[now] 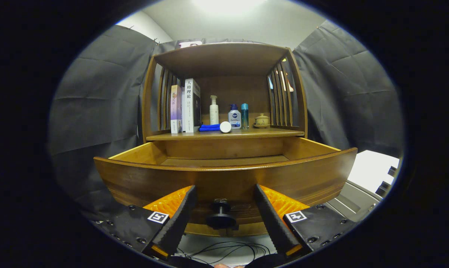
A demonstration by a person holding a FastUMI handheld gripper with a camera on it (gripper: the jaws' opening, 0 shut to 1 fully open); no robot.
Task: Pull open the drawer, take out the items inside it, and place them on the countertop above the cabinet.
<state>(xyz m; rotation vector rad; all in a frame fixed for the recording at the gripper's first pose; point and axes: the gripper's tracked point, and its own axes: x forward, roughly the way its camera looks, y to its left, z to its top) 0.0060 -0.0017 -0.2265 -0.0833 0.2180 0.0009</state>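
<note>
Drawer [224, 176] pulled well out from the wooden cabinet [224, 59], front panel facing the gripper, interior floor partly in sight and looking bare (front strip hidden behind the panel). Black knob [220, 216] at the middle of the drawer front, sitting between the two fingers but touched by neither. Gripper [224, 219] spread wide — black foam fingers [176, 223] standing well apart on either side of the knob, orange ribbed sections behind them, gripping nothing.

Above the drawer, countertop [269, 133] carrying a row of things beyond the fingers: two upright books [187, 106] at the left against the slatted side; a blue cloth [209, 127] lying flat just beside them; a white round-ended item [225, 127] touching the cloth's right end, kind hard to tell. Behind these, white pump bottle [214, 109] upright, then a squat bottle with a blue cap [234, 116], then a slim teal bottle [244, 115], all close together. Small lidded tan cup [262, 120] on a saucer, further right near the slats.

Black cables [224, 249] looped on the pale floor below the knob — between the finger bases. Dark cloth wall on both sides of the cabinet.
</note>
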